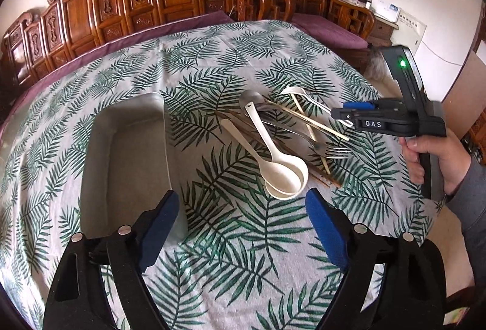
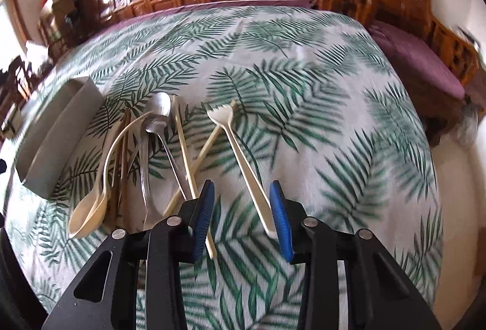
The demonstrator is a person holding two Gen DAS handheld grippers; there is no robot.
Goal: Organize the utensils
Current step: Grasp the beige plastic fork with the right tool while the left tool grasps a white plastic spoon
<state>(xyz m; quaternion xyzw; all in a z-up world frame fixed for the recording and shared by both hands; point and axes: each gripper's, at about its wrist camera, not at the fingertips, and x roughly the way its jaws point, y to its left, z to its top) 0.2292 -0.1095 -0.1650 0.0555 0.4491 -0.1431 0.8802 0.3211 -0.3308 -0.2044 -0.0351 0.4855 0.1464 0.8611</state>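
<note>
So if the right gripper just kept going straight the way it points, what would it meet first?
Probably the cream plastic fork: its handle already runs between the open right gripper fingers, near the right pad. Height above it is unclear.

Utensils beside a tray on the surface [image 1: 212, 56]
The tray [image 1: 127, 153] lies at nine o'clock of the utensil pile [image 1: 282, 141].

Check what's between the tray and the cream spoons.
Only bare leaf-print cloth. In the left wrist view the tray sits left of the cream spoons, apart from them, with nothing lying in that strip.
</note>
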